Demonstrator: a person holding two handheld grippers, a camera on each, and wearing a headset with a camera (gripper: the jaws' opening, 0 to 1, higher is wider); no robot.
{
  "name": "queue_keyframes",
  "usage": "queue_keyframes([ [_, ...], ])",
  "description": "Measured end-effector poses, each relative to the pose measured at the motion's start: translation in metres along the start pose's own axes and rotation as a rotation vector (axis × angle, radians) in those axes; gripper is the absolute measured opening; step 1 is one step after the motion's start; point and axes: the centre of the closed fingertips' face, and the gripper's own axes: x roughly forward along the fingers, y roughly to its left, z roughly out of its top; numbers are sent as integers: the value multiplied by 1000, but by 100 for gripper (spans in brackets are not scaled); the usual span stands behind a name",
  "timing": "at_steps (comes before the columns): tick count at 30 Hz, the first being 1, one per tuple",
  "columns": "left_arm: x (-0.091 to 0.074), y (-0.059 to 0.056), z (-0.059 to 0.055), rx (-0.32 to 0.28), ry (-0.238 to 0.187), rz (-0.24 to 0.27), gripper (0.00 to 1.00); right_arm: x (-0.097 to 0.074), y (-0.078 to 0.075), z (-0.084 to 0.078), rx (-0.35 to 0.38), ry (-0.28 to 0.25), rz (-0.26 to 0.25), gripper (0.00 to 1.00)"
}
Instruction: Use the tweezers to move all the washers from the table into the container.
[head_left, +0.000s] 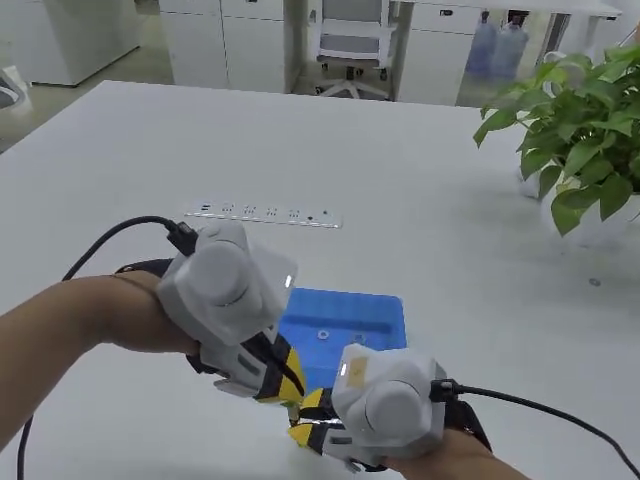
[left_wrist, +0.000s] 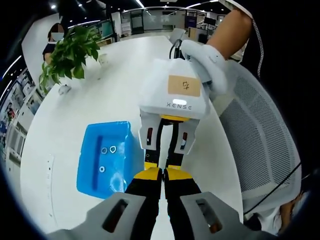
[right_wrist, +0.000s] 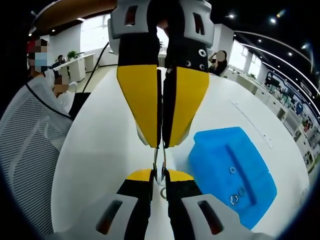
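**Both grippers closed on the tweezers (right_wrist: 159, 162) over a loose washer (right_wrist: 163, 192).**

Head view: left gripper (head_left: 296, 392) and right gripper (head_left: 310, 418) meet tip to tip just beside the blue container (head_left: 385, 308) on the bench (head_left: 120, 160). Judged purpose: one steadies the tool while the other pinches it. Power strip (head_left: 262, 213) beyond, plant (head_left: 580, 120) far right. Left gripper view: its own jaws stand narrow, tips against the right gripper's. That housing reads "XENSE". Above it is a tan sticker (left_wrist: 183, 85) with a handwritten mark, not legible with certainty. Three washers (left_wrist: 104, 150) lie in the container. Right gripper view: the tweezers run out of the left gripper's closed jaws and between the right's narrow jaws, which appear to press the legs. The loose washer lies on the bench at the tweezer tips, near the container. Whether it is pinched cannot be told.
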Motion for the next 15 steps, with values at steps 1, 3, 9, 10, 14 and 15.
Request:
queue_keyframes([
  [1, 0, 0, -1, -1, 1, -1, 6, 1, 0, 0, 1, 1, 2, 11],
  [3, 2, -1, -2, -5, 2, -2, 6, 2, 1, -1, -2, 5, 5, 11],
  [9, 3, 0, -3, -15, -5, -2, 6, 4, 1, -3, 1, 4, 10, 11],
  [10, 3, 0, -3, -16, -6, -2, 6, 4, 1, -3, 1, 3, 10, 11],
  [14, 3, 1, -2, -16, -6, 1, 6, 3, -1, -2, 1, 3, 8, 11],
  [15, 3, 1, -2, -16, -7, 1, 6, 3, -1, -2, 1, 2, 7, 11],
])
